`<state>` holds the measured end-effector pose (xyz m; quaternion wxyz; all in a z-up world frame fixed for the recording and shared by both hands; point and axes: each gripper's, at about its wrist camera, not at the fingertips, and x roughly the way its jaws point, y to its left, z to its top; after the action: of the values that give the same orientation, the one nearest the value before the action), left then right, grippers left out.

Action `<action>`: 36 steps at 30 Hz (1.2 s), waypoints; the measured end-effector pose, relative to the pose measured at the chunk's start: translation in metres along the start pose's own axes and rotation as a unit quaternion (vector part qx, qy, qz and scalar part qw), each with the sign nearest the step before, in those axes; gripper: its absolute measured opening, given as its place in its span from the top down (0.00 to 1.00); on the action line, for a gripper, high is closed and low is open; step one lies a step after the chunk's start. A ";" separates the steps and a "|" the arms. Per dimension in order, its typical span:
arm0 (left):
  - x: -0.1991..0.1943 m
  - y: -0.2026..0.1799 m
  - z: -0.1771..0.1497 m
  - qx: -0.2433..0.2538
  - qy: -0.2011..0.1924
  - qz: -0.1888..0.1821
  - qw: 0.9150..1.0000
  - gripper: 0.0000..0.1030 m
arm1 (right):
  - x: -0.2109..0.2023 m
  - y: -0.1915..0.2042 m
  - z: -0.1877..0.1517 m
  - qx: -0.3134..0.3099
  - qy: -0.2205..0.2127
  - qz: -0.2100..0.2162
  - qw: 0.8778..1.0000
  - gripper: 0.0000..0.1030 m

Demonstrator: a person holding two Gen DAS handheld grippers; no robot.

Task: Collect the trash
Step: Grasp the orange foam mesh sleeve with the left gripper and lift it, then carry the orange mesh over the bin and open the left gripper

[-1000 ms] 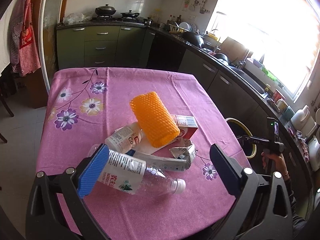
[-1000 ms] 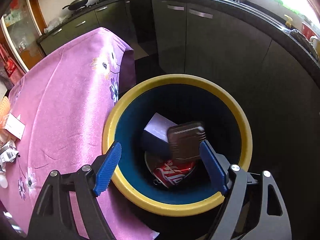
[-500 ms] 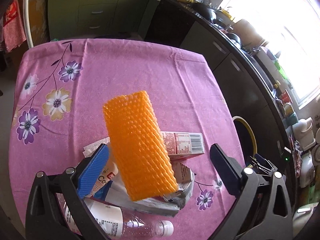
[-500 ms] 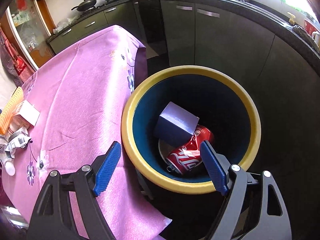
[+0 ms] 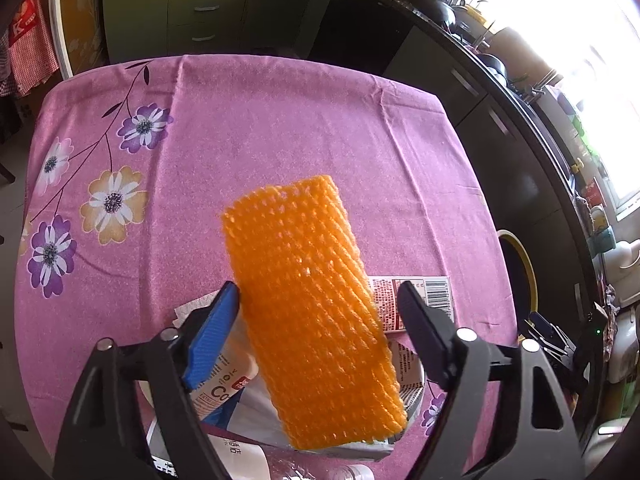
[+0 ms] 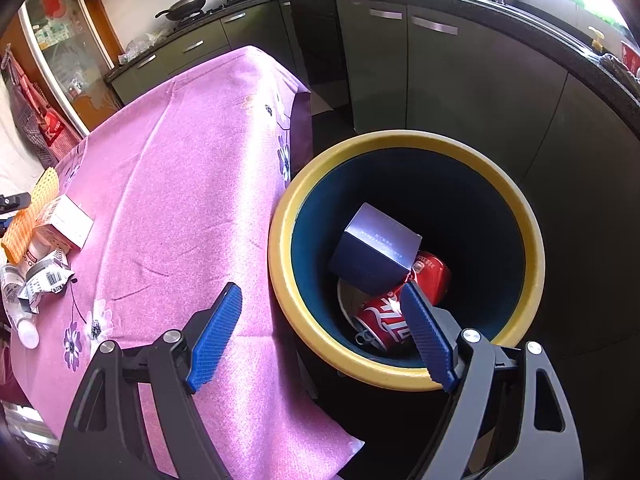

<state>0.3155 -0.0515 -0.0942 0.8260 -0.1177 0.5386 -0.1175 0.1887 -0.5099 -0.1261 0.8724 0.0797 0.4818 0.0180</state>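
An orange foam net sleeve lies on top of a trash pile on the pink floral tablecloth. My left gripper is open, its blue pads on either side of the sleeve, not touching it. Under the sleeve lie a small carton, a white cup and a clear bottle. My right gripper is open and empty above the rim of the yellow-rimmed bin, which holds a dark blue box and a crushed red can. The pile also shows in the right wrist view.
The bin stands on the floor against the table's right edge, its rim also showing in the left wrist view. Dark kitchen cabinets run behind it. The stove with pans is at the back. The far half of the tablecloth is bare.
My left gripper has moved forward over the pile until its pads straddle the orange sleeve. My right gripper has pulled back from the bin toward the table; a dark item that was falling now lies out of sight.
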 end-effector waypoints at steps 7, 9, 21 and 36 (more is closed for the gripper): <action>0.004 0.003 -0.001 0.001 0.003 -0.005 1.000 0.55 | -0.006 0.003 0.002 0.000 -0.007 0.003 1.000 0.22; 0.000 0.002 -0.001 0.005 -0.002 -0.006 1.000 0.66 | -0.009 0.002 0.002 0.000 -0.010 0.003 1.000 0.22; -0.047 -0.040 -0.012 0.094 -0.062 -0.003 0.994 0.88 | -0.024 0.000 0.002 0.003 -0.026 0.004 1.000 0.22; -0.040 -0.246 -0.055 0.265 -0.059 -0.131 0.954 0.88 | -0.114 -0.042 -0.047 0.036 -0.096 -0.042 0.994 0.21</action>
<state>0.2327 -0.2747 -0.0020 0.8352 0.0288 0.4182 -0.3560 0.0855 -0.5582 -0.0616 0.9113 0.0923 0.3990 -0.0436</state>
